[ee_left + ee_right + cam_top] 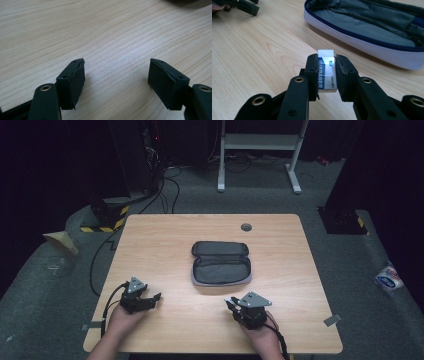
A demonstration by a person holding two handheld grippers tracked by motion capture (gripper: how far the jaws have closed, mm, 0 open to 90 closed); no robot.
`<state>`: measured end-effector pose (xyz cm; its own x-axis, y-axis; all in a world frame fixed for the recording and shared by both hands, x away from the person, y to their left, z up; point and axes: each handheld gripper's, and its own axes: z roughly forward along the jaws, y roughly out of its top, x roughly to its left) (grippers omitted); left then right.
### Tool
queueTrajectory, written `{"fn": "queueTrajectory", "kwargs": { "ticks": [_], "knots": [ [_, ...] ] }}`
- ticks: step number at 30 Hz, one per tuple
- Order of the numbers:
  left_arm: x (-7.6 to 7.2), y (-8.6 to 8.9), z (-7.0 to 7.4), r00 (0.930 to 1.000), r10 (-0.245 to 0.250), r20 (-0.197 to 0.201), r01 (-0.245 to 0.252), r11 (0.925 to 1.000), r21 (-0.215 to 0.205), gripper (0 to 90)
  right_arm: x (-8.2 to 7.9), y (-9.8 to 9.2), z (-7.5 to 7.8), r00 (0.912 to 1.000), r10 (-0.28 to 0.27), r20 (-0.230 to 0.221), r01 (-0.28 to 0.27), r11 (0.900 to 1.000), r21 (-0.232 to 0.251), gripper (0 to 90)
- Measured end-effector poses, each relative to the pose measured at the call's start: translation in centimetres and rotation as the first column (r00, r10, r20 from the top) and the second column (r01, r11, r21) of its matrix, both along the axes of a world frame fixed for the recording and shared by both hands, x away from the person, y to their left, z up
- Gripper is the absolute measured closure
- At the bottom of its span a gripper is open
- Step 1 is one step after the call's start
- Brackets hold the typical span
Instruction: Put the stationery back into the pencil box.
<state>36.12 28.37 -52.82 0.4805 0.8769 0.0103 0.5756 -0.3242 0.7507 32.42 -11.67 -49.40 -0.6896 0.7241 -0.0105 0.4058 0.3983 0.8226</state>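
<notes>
Right gripper: clamped on a small white rectangular eraser with a blue printed sleeve, near the wooden counter's front edge.
Left gripper: jaws apart, empty, front-left.
Grey fabric pencil case: unzipped, lying mid-counter.

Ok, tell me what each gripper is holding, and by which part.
The right gripper clamps a white eraser by its two long sides, in its blue sleeve. The left gripper is open and holds nothing.
</notes>
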Motion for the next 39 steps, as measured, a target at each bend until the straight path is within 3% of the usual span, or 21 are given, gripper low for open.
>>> {"fn": "queueTrajectory", "kwargs": {
  "ticks": [16, 26, 39],
  "knots": [
    [0.0, 0.0, 0.0, 0.9997, -0.024, -0.002, 0.024, 0.9997, -0.009, 29.3, 2.5, 0.6, 1.1, 0.9989, -0.044, -0.017, 0.044, 0.999, 0.026, 72.4],
    [0.0, 0.0, 0.0, 0.9996, -0.028, -0.003, 0.028, 0.9996, -0.006, 29.3, 4.0, 1.6, 3.2, 0.9988, -0.044, 0.022, 0.043, 0.998, 0.037, 72.4],
    [0.0, 0.0, 0.0, 0.9995, -0.032, -0.003, 0.032, 0.9995, -0.005, 29.3, 6.0, 2.9, 4.3, 0.9977, -0.038, 0.056, 0.035, 0.998, 0.054, 72.4]
  ]
}}
